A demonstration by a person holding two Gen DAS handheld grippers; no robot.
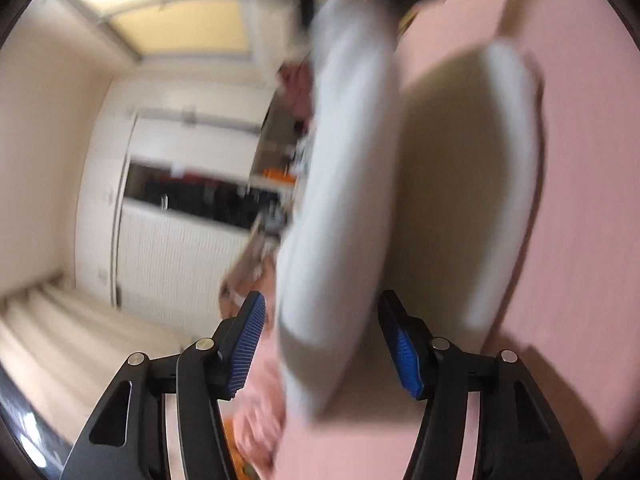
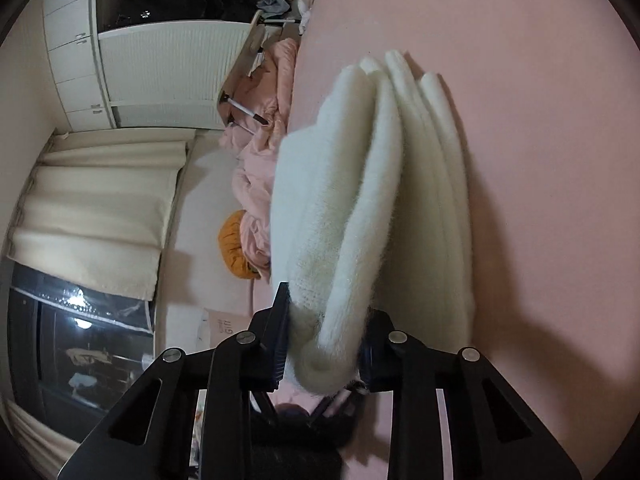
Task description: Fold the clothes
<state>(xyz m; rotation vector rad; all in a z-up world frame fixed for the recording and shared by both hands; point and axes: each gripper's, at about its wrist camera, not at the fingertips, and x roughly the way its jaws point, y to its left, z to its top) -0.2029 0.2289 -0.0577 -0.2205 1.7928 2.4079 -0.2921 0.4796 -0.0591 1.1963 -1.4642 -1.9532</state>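
White fluffy sweater [image 2: 360, 200], folded into several thick layers, lies on the pink bed sheet [image 2: 540, 160], stacked edges fanned out toward the far end. Right gripper [image 2: 324, 336] has its fingers closed in on the near end of the top fold, wool bulging between the pads, so that one is holding cloth. Left gripper [image 1: 320, 344] shows blurred; its blue-padded fingers [image 1: 248, 344] stand about half open either side of a sweater [image 1: 340, 200] fold, a gap visible on both sides, so it grips nothing. Looks like the last fold or a tidy-up of the bundle, judging by how compact it already is. To do it well: right hand should hold only the layers it means to carry, since the fluffy knit is thick and slippery, and a shallow pinch could let the lower layers slide out. Left fingers should close on the matching corner of the same layer, not a different one, or the fold goes crooked. Move both hands together, low over the sheet, and lay the edge flush with the stack underneath. Crumpled pink duvet [image 2: 256, 168] and an orange cushion [image 2: 234, 244] sit beside the bundle at the bed's edge; keep the sweater clear of those. Wardrobe [image 2: 160, 60] and curtain [image 2: 92, 216] beyond, not involved.
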